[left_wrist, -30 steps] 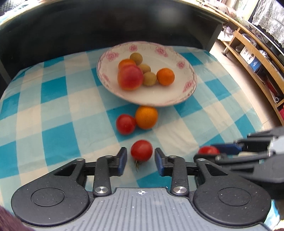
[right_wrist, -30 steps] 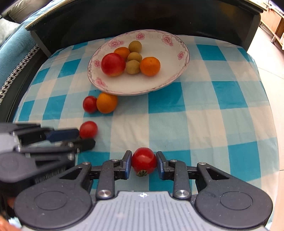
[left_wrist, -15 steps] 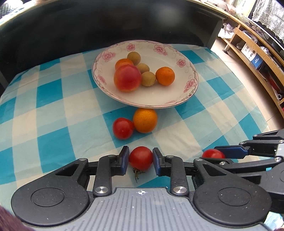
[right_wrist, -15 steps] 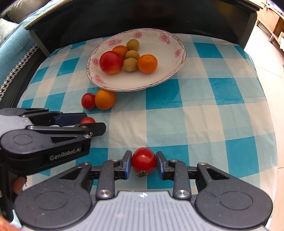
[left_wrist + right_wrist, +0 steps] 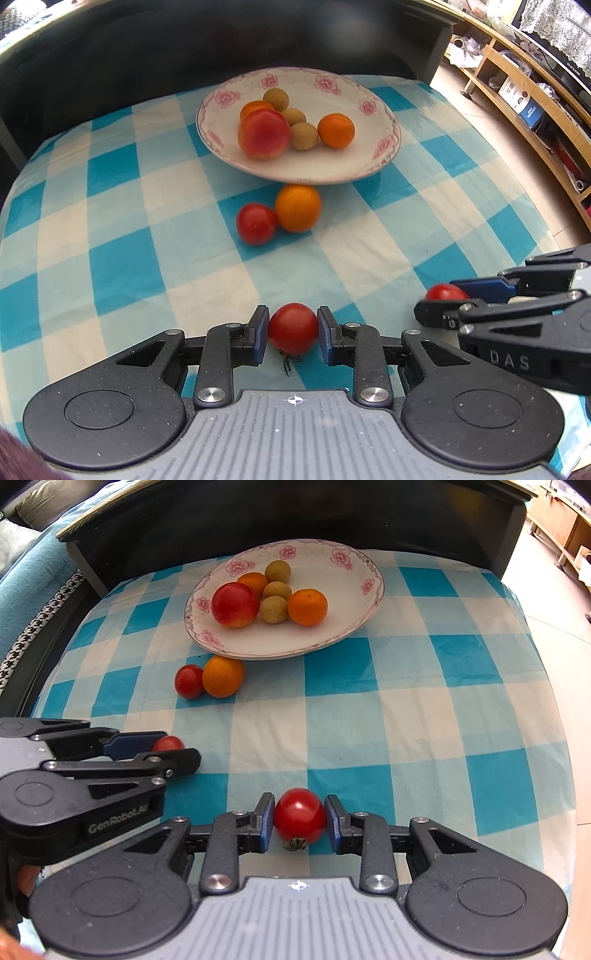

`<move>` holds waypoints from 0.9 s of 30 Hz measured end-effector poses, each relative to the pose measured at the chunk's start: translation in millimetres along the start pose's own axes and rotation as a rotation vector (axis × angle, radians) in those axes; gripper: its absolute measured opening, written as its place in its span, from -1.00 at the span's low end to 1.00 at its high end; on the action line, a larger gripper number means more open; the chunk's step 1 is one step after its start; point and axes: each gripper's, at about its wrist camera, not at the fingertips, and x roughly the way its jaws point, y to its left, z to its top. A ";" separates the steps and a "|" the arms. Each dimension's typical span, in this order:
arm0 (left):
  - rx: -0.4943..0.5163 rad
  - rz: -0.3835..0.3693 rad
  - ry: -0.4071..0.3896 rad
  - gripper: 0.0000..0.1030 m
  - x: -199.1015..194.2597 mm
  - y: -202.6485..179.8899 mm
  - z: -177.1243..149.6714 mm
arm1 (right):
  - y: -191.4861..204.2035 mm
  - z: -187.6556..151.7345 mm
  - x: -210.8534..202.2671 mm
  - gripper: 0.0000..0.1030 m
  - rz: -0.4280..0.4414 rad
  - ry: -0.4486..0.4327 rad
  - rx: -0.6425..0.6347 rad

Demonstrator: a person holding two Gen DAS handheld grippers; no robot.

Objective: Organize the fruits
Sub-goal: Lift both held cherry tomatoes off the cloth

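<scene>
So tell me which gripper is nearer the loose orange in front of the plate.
Left. The left gripper sits almost straight behind the orange, shut on a tomato; the right gripper is farther off to its right.

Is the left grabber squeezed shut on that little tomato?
Shut. The left gripper has both blue pads touching the tomato, one on each side.

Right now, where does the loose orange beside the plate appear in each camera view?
Left wrist: the loose orange lies at centre, just below the plate, touching a red tomato on its left.
Right wrist: left of centre, below the plate's near-left rim.
Shared landmark: the flowered plate.
</scene>
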 end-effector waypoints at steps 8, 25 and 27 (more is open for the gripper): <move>0.009 -0.008 0.002 -0.30 -2.8 -3.8 -6.3 | 4.5 -7.0 -2.4 -0.36 -0.012 0.014 -0.022; 0.003 -0.022 -0.001 -0.31 -0.4 -4.7 -4.3 | 9.8 -16.3 -4.9 -0.38 -0.047 0.017 -0.026; 0.003 -0.022 0.001 -0.31 -1.5 -5.0 -5.9 | 10.8 -15.7 -4.4 -0.38 -0.049 0.015 -0.030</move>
